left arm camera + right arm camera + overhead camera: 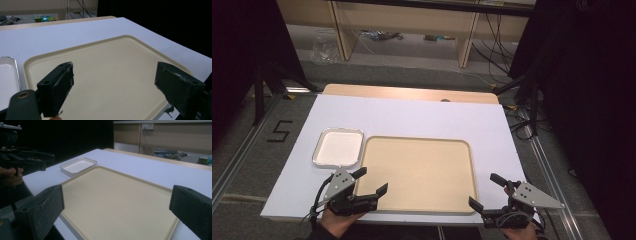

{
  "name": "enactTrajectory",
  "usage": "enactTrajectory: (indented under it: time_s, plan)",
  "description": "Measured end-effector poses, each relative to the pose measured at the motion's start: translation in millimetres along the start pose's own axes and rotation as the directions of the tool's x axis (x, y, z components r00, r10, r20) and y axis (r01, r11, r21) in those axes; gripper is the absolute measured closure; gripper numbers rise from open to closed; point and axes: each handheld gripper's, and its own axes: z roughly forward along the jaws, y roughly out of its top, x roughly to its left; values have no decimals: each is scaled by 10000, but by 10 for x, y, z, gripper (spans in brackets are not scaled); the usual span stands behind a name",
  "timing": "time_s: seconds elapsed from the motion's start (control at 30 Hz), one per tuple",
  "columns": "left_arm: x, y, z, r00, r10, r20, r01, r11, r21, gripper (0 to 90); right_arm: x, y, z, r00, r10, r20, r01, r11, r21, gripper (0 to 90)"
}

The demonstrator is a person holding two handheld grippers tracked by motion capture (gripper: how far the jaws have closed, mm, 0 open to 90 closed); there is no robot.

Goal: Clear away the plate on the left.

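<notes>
Both tongs gape wide, empty. Beige tray (419, 175) lies between them, long axis running tong to tong; left tongs (371, 184) overhang its corner, nearer than right tongs (486, 192). White dish (338, 147) sits just beyond the left tongs.

Room was dim overall; light fell from above onto the white table (412, 115), which read slightly bluish. Sides of the high view went near black. Beige tray (417, 172) evenly lit, no glare, only soft shadows. Both gripper views were darker and soft: near jaws blurred, background behind the table out of focus. White dish (78, 166) was the brightest spot, not blown out.
</notes>
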Motion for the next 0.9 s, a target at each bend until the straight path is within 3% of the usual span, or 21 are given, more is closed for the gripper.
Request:
enactTrajectory:
  time_s: [0.17,0.2,0.23,0.27,0.43,0.47,0.57,0.6,0.9]
  plan:
    - [-11,-5,1,9999,-146,-76,146,9999,-28,154,-2,-2,6,10000,-46,66,47,9999,-127,4]
    - [1,0,-4,9999,87,-61,-88,9999,-70,154,-21,2,10,9996,-264,41,264,9995,-148,4]
    - [4,2,-11,9999,88,-102,-89,9999,-107,154,1,-3,7,10000,-4,52,5,9999,-104,4]
    - [10,3,-10,10000,31,-60,-32,9998,-172,154,-18,-1,15,9996,-288,66,290,9994,-199,4]
    - [44,6,-13,9997,-7,-237,4,10000,-90,154,-18,0,15,9996,-283,60,284,9994,-206,4]
    - [50,6,-13,9997,-10,-251,7,10000,-100,154,2,-3,7,10000,-7,33,7,10000,-86,4]
    - [59,6,-13,9996,-52,-261,50,10000,-74,154,2,-3,6,10000,-15,28,15,10000,-88,4]
    - [62,7,-15,9997,-43,-255,40,10000,-90,154,-18,-1,15,9995,-296,56,297,9994,-194,4]
    - [103,15,-32,9992,-98,-382,91,9998,-183,155,-14,2,9,9996,-265,5,265,9996,-74,4]
